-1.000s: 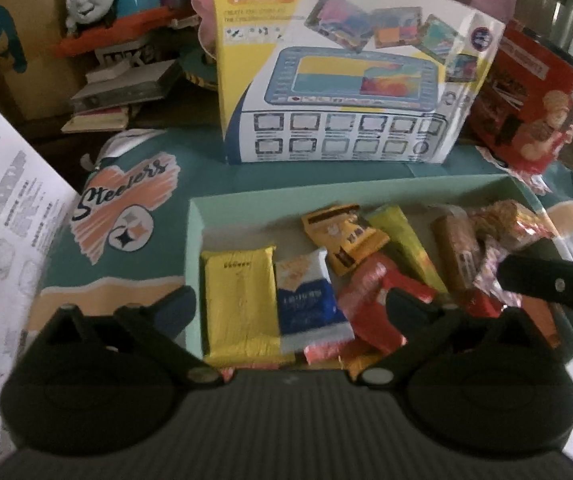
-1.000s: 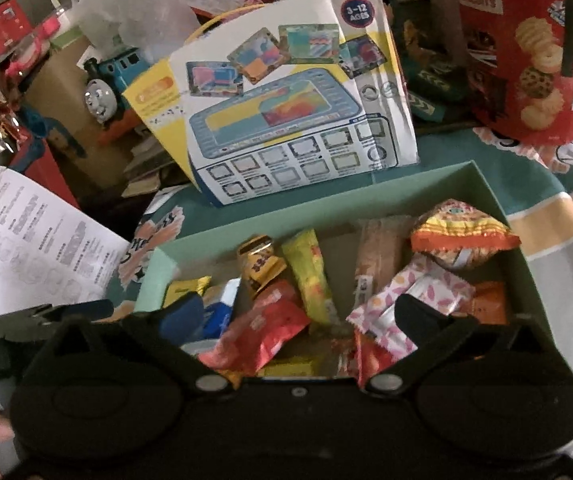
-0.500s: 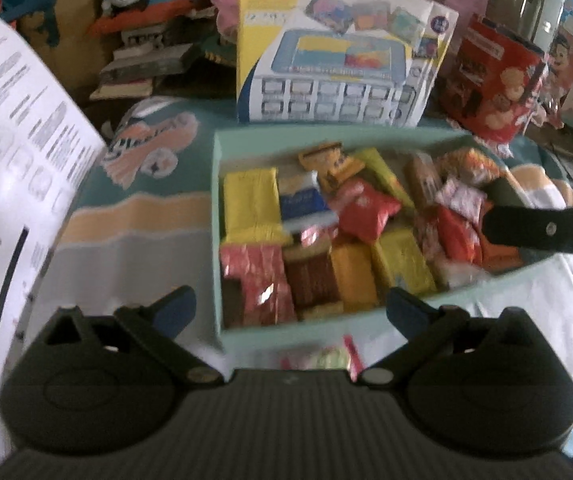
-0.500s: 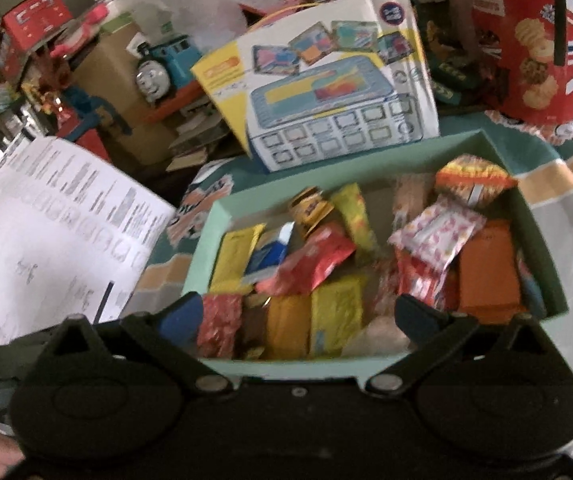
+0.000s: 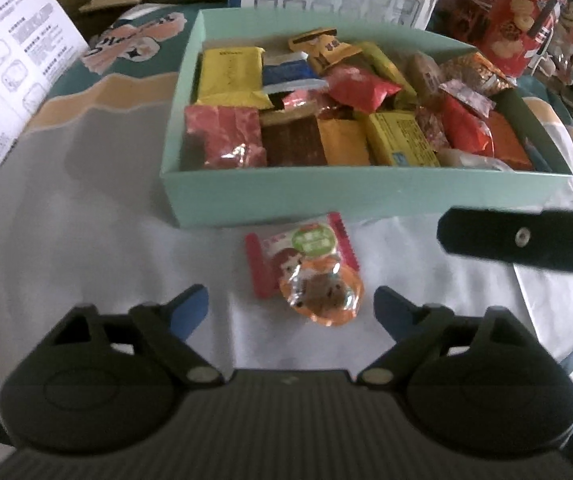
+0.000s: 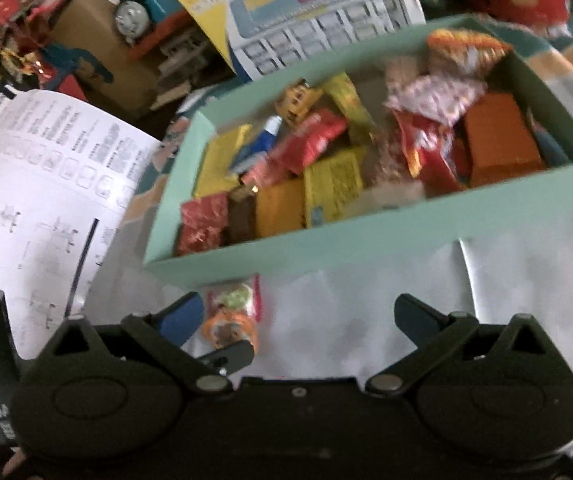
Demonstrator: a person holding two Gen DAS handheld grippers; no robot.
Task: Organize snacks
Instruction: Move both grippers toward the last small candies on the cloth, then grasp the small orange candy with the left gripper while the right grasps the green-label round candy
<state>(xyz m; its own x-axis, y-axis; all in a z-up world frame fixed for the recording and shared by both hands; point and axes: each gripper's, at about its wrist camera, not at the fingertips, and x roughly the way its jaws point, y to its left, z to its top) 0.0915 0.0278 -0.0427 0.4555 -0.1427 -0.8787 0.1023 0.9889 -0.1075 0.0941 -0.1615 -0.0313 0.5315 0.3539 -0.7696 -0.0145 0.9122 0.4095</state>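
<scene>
Both cameras have pulled back from the teal box [image 5: 366, 196]; two loose snacks now show. Left gripper [image 5: 290, 304] spread, empty; right gripper [image 6: 294, 316] likewise. Orange jelly cup [image 5: 322, 294] overlaps pink packet [image 5: 302, 246] just outside the box wall. Risk: pinching both, dropping one.

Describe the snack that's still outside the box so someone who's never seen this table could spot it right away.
Find the mint-green box packed with snack packets on the white tablecloth. Just in front of its near wall, alone on the cloth, lie a red-edged packet with a green round label and an orange jelly cup overlapping it. They are the only snacks not inside the box.
</scene>
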